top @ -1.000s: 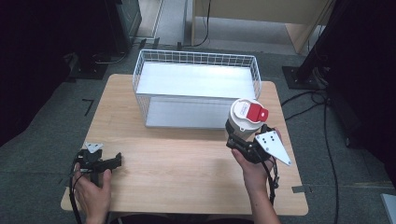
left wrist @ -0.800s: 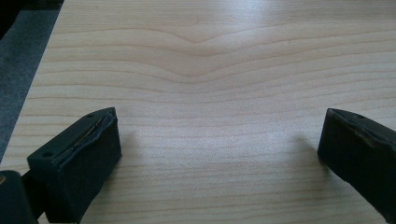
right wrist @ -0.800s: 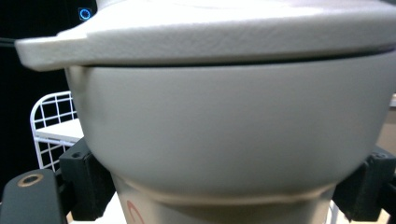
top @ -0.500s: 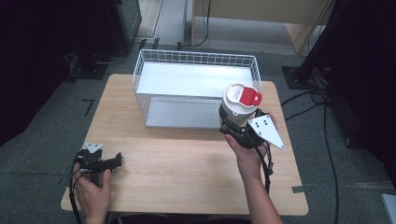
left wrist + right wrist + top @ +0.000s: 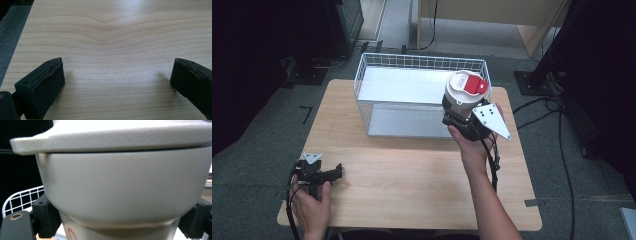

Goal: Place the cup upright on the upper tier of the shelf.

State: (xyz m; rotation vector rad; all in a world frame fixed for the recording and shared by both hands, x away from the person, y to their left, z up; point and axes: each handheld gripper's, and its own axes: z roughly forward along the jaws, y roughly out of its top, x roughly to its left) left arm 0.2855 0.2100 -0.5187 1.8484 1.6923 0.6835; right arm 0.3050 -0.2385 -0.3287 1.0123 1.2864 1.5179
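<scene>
A white tub with a red patch on its lid (image 5: 464, 90) hangs in the air at the front right corner of the white wire basket (image 5: 377, 65). My right gripper (image 5: 458, 118) is shut on its body below the lid; in the right gripper view the tub (image 5: 120, 187) sits between the two black pads (image 5: 46, 218). My left gripper (image 5: 334, 173) rests on the wooden table (image 5: 412, 170) near its front left corner, open. The left gripper view has the jaws wide apart over bare wood (image 5: 110, 50), nothing between them.
The wire basket stands at the back middle of the table and has a pale flat floor. Cables (image 5: 562, 165) trail over the grey carpet to the right. Dark stands and furniture ring the table at the back and sides.
My right hand has carried the tub up and away from me, from over the table in front of the basket to the basket's front right corner. The left hand has stayed put.
</scene>
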